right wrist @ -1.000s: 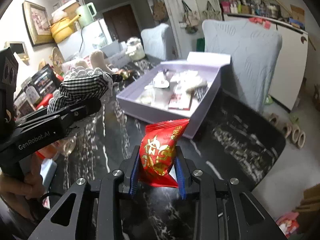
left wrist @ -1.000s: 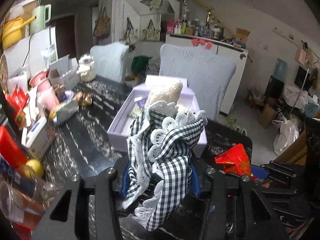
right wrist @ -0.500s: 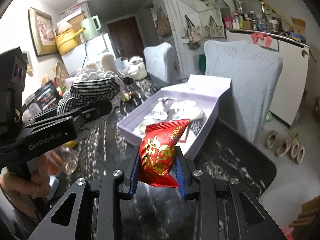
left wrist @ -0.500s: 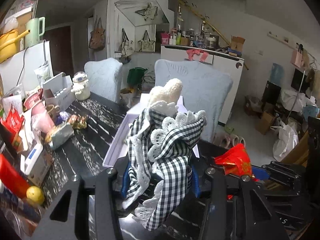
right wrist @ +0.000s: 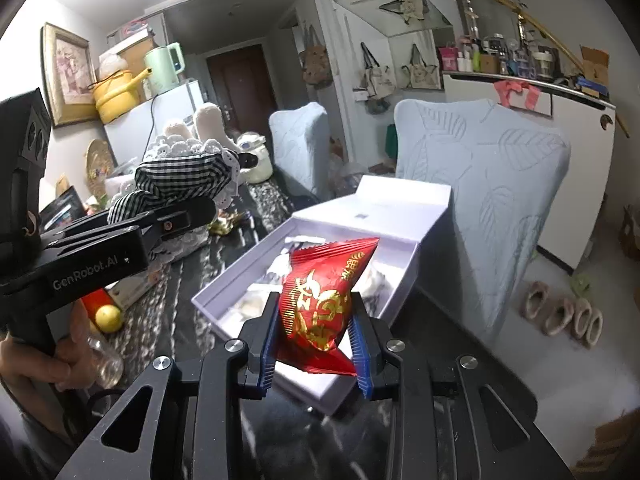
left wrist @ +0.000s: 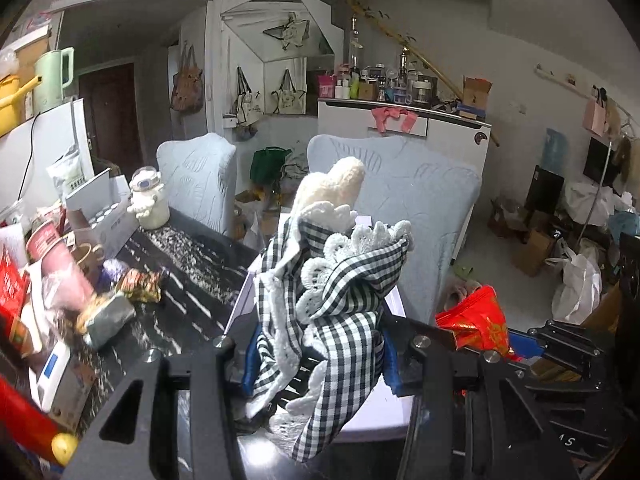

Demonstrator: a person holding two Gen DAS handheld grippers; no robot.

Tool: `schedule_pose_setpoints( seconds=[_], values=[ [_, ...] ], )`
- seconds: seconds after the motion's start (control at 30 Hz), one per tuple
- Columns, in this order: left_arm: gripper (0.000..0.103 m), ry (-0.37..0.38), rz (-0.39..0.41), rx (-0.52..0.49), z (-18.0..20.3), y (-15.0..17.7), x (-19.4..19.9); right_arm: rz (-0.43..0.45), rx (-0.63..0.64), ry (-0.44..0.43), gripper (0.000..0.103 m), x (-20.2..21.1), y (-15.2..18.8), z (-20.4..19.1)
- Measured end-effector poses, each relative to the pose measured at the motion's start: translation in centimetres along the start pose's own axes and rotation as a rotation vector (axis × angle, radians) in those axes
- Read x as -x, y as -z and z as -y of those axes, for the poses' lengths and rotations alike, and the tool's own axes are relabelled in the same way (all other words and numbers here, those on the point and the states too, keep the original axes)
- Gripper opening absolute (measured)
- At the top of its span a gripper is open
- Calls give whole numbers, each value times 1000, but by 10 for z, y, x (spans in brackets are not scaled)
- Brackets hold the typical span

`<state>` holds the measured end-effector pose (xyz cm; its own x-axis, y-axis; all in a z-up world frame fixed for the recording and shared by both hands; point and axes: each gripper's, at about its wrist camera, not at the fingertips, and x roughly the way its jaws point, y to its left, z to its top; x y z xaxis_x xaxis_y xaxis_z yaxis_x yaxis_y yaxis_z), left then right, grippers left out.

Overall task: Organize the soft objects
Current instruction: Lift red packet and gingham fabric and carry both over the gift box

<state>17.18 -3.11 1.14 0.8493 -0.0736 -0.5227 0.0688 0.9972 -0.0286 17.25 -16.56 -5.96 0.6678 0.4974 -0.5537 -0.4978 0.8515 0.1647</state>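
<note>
Now, on the left, the left gripper (left wrist: 316, 364) is pinching one plush toy (left wrist: 336, 280) in a black-and-white checked dress with white lace, and is holding it up above the dark marble table (left wrist: 192, 276); two cream ears of the toy are showing in the right wrist view. Along the left edge of this table many small things are lying crowded: one yellow lemon (right wrist: 108, 318), one white jar (left wrist: 149, 204), one open white carton (left wrist: 102, 216) with round lids inside (too small to count).

In the middle, one pale lilac box (right wrist: 400, 216) is standing open, its lid leaning up at the far end, and white wrapped packets are lying inside it; I cannot count them well.

To the right, the right gripper (right wrist: 316, 348) is squeezing one red snack packet (right wrist: 326, 300) with gold print, just over the near end of the box. Behind the table two light blue chairs (right wrist: 480, 192) are standing.
</note>
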Motion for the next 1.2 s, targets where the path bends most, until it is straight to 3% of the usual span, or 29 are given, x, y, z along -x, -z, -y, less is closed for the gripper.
schedule_pose_setpoints(
  seconds=[0.5,0.7,0.8,0.9,1.2],
  values=[
    [46,-44,38,-13,-31,-25,-52,-14,20,24,31,-64,-38,19],
    [46,5,-4,28,-46,-25,-78,-25,37,19,31,-94,-43,20],
    [46,-3,-17,4,-41,-20,-87,-36,42,22,31,-108,-42,21],
    [46,63,-56,-3,-34,-16,-98,-55,40,18,31,-120,-39,21],
    [46,96,-167,-36,-15,1,-128,-137,38,42,31,-136,-22,24]
  ],
)
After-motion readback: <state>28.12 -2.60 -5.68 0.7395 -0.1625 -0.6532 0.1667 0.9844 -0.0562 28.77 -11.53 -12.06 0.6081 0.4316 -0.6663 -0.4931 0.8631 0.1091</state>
